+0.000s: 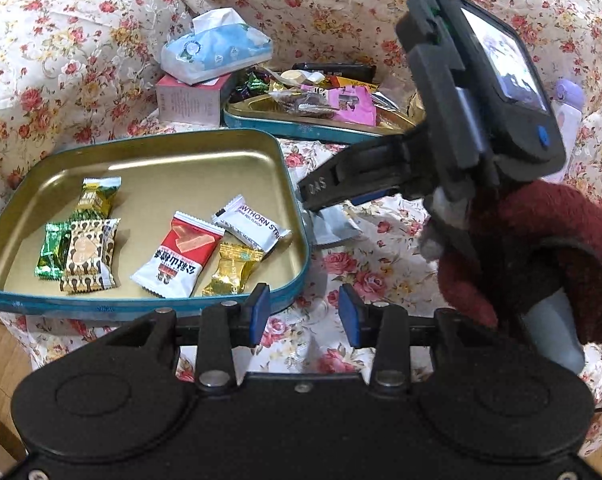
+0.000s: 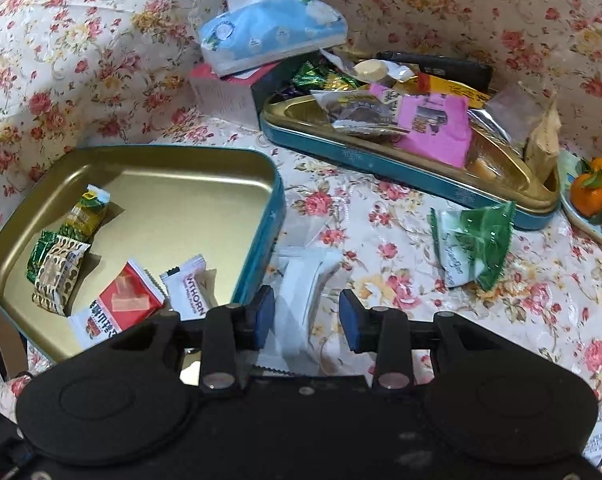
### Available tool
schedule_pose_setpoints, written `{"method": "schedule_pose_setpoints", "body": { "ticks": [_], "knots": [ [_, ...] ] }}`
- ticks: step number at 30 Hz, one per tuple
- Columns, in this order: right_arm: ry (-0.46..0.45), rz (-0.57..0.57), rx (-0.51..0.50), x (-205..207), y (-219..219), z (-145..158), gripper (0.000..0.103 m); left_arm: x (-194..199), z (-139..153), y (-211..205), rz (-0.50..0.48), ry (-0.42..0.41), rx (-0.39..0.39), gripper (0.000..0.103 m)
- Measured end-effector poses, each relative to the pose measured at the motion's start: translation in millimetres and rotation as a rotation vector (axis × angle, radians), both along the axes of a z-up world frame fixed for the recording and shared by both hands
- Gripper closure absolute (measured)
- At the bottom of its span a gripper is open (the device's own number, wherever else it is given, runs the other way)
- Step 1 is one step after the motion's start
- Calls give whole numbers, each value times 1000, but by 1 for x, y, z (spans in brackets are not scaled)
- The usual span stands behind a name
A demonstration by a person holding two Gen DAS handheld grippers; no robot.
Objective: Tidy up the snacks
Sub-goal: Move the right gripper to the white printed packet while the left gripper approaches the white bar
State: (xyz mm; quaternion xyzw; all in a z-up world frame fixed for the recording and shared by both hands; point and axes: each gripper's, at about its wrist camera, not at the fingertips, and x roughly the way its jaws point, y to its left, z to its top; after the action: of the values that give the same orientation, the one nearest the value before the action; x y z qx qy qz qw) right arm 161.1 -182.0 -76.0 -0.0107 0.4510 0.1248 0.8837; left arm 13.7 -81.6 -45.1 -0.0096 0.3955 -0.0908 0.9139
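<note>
A teal tin with a gold inside [image 1: 149, 152] lies at the left and holds several wrapped snacks, among them a red-and-white packet [image 1: 179, 254] and a white hawthorn strip [image 1: 253, 222]. My left gripper [image 1: 304, 316] is open and empty above the cloth, just right of the tin's near corner. My right gripper [image 2: 307, 320] is open, its pads either side of a clear-white packet [image 2: 301, 280] lying on the cloth beside the tin [image 2: 261, 220]. A green-and-white packet [image 2: 475, 242] lies further right. The right gripper's body [image 1: 441, 128] shows in the left wrist view.
A second teal tin [image 2: 401, 168] heaped with mixed snacks sits behind. A blue tissue pack [image 2: 273, 24] rests on a pink box [image 2: 221, 92] at the back. A plate of oranges [image 2: 597, 192] is at the right edge. Flowered cloth covers everything.
</note>
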Motion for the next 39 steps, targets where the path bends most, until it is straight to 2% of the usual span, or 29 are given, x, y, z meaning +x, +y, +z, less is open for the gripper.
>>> {"method": "schedule_pose_setpoints", "body": {
  "ticks": [7, 13, 19, 23, 26, 29, 33, 39],
  "knots": [
    [0, -94, -60, -16, -30, 1, 66, 5, 0, -10, -32, 7, 6, 54],
    [-3, -202, -49, -39, -70, -6, 66, 12, -1, -27, -69, 20, 23, 54],
    [-118, -292, 70, -71, -99, 8, 66, 40, 5, -47, -61, 47, 14, 54],
    [-199, -376, 143, -90, -116, 16, 66, 71, 17, -57, -85, 78, -11, 54],
    [-255, -424, 169, -104, -122, 19, 66, 97, 21, -63, -113, 118, -1, 54],
    [-271, -451, 194, -111, -126, 18, 66, 121, 25, -68, -182, 140, 34, 54],
    [-272, -464, 210, -121, -128, 14, 66, 143, 29, -71, -322, 178, 81, 54],
    [-276, -467, 230, -133, -128, 13, 66, 141, 17, -83, -631, 173, 268, 54]
  ]
}}
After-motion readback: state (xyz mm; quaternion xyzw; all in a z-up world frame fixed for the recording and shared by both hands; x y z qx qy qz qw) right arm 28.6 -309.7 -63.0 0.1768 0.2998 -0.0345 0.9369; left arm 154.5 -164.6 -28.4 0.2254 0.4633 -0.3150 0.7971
